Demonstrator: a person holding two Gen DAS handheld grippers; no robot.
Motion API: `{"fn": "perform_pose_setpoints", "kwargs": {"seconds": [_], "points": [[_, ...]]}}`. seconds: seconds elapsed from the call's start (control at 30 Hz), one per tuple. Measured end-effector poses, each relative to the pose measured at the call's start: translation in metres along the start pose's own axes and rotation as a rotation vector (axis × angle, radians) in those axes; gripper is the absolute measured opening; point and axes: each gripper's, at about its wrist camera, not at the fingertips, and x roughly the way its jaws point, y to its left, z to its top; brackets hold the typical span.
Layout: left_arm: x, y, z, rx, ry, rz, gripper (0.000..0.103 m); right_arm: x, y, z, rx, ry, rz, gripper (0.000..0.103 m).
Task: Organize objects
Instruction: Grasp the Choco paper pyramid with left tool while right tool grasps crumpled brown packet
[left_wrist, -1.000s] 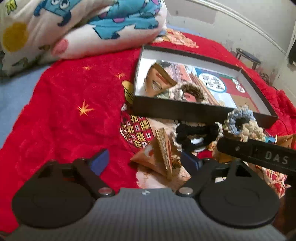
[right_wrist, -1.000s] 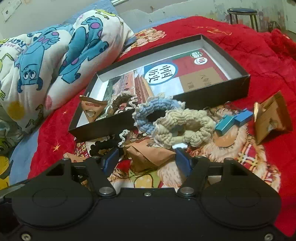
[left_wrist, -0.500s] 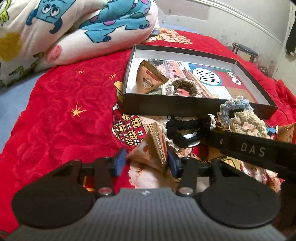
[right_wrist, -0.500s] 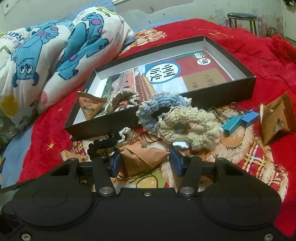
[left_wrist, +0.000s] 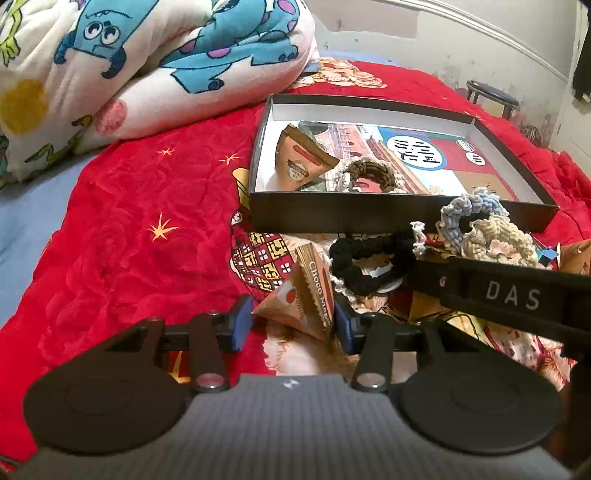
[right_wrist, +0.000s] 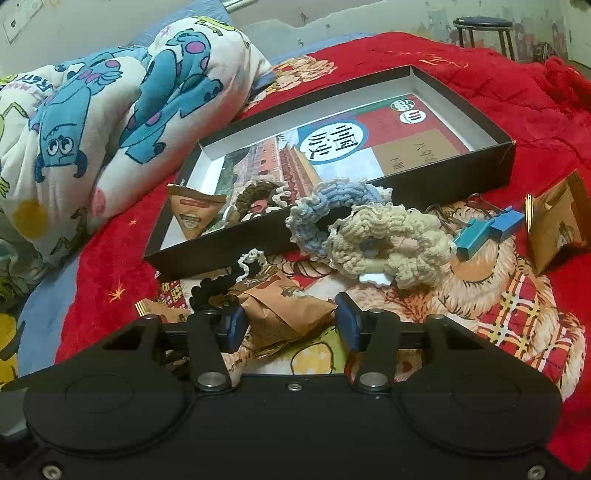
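Over the last second both grippers have narrowed around snack packets lying on the red blanket in front of the black box. The left gripper now has its pads at either side of a triangular packet, touching or nearly so; the right gripper brackets a crumpled brown packet, its left pad on the wrapper, the right pad just clear. That suggests two pickups are about to start, probably bound for the box, where another packet and a brown scrunchie already lie. The box's near wall stands just beyond both grippers, so each lift must clear it. A black scrunchie, a blue scrunchie and a cream scrunchie crowd the space between, and the right tool crosses close beside the left; the open blanket lies to the left.
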Motion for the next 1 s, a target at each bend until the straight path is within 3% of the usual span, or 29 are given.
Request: {"fn": "perform_pose_setpoints", "kwargs": {"seconds": [1.0], "points": [[-0.012, 0.0, 0.002, -0.003, -0.028, -0.003, 0.05, -0.021, 0.004, 0.003, 0.012, -0.015, 0.066, 0.047]]}}
